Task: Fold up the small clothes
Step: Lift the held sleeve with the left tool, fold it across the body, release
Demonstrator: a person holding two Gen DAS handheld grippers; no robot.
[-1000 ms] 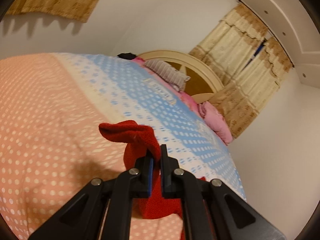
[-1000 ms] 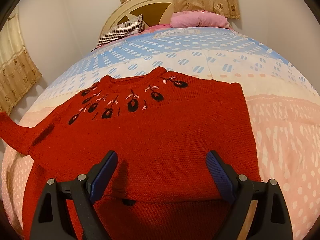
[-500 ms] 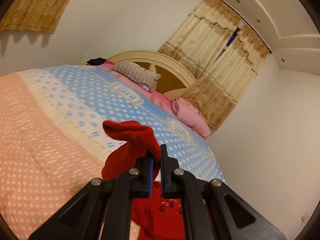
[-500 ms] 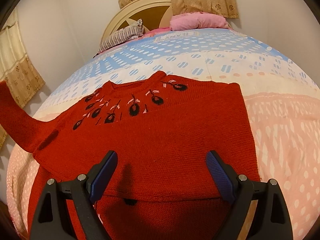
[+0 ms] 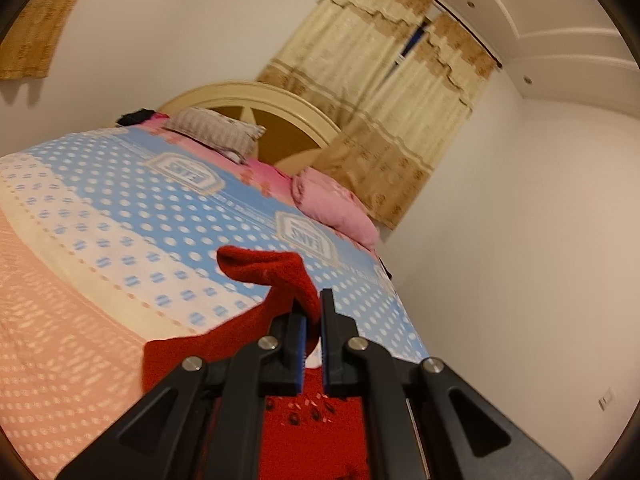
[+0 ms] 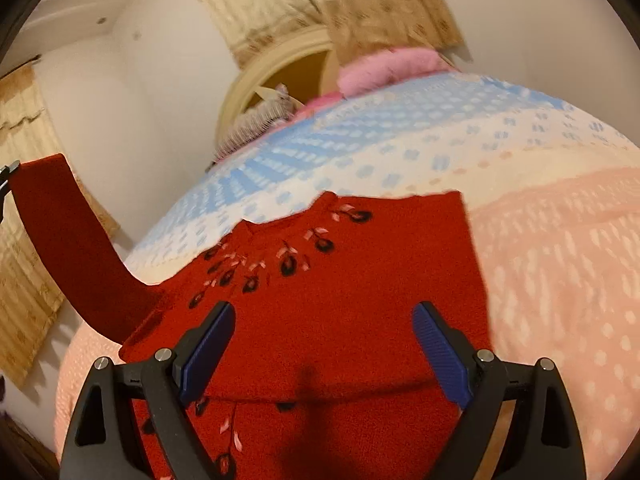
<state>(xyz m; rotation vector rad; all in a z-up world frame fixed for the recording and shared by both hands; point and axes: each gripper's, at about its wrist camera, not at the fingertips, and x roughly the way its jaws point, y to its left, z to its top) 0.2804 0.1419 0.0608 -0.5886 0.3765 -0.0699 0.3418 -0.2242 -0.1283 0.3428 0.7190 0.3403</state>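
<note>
A red knit sweater with dark flower embroidery below the neckline lies on the bed, its right side folded over the body. My left gripper is shut on the cuff of the red sleeve, lifted above the bedspread. In the right wrist view that sleeve stretches up to the left edge, where a bit of the left gripper shows. My right gripper hovers open over the sweater's body with nothing between its blue pads.
The bed carries a dotted bedspread in blue, cream and pink bands. A striped pillow and a pink pillow lie by the round headboard. Curtains hang behind; a white wall runs along the bed's right side.
My left gripper has lifted the sleeve cuff higher and swung toward the sweater's body, so the sleeve now stands well off the bed. The right gripper has risen slightly and tilted, still open.
</note>
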